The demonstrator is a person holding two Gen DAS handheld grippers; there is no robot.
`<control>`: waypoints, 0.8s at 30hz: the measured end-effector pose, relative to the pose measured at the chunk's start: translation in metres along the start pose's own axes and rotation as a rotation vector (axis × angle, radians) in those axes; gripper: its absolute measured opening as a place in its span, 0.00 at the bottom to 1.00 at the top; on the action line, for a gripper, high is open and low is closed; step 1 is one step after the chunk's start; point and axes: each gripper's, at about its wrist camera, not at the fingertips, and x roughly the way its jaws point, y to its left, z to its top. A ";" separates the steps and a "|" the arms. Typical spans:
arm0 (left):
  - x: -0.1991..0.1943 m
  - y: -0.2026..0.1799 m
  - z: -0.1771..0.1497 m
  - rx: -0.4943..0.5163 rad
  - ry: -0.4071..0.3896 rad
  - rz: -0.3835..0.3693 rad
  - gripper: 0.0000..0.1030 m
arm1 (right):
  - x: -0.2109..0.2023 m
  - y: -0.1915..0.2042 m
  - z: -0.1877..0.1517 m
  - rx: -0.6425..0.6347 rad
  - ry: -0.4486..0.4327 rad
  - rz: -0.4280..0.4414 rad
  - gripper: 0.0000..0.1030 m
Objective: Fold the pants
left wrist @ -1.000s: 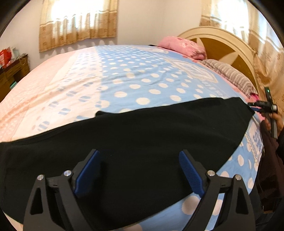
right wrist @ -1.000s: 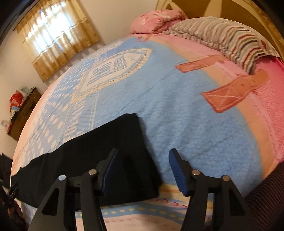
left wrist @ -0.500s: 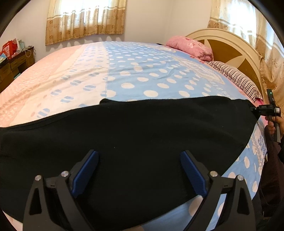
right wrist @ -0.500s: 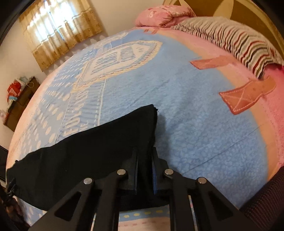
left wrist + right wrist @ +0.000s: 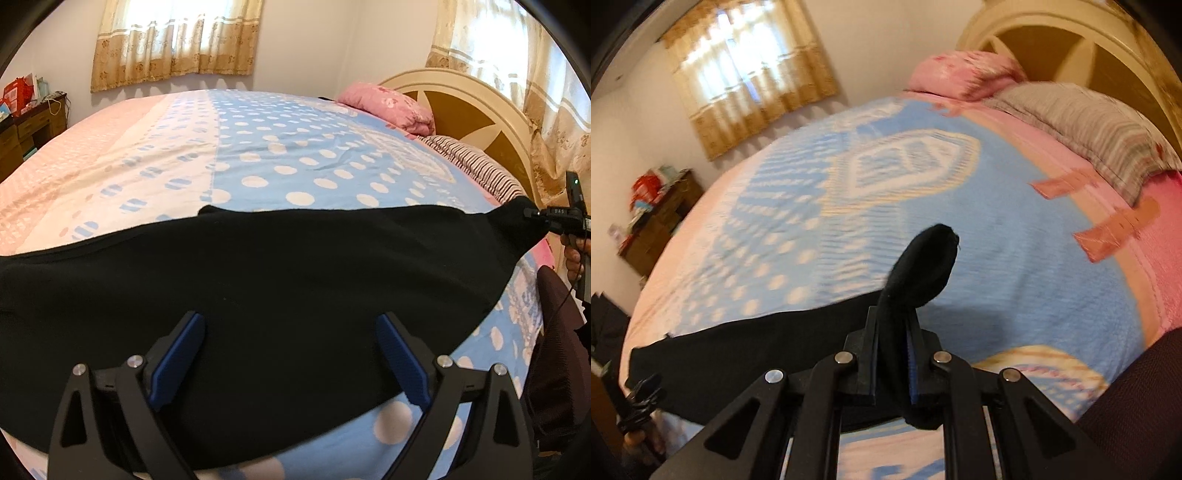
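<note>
Not much to read here tbh. Only thing close to text is a tiny white marking on the right gripper, over at 3 o'clock in the left wrist view, and it's too small to make out. The bedspread emblem is just blur.

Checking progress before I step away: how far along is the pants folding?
Early. Done: the black pants lie spread across the bedspread. In hand: the right gripper has just closed on one end and lifts it off the bed; the left gripper is open over the cloth. Left: no fold is laid yet.
</note>
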 end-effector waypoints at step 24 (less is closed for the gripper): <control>-0.001 -0.029 0.015 0.023 0.014 -0.114 0.94 | 0.101 0.219 -0.100 -0.319 0.200 0.255 0.30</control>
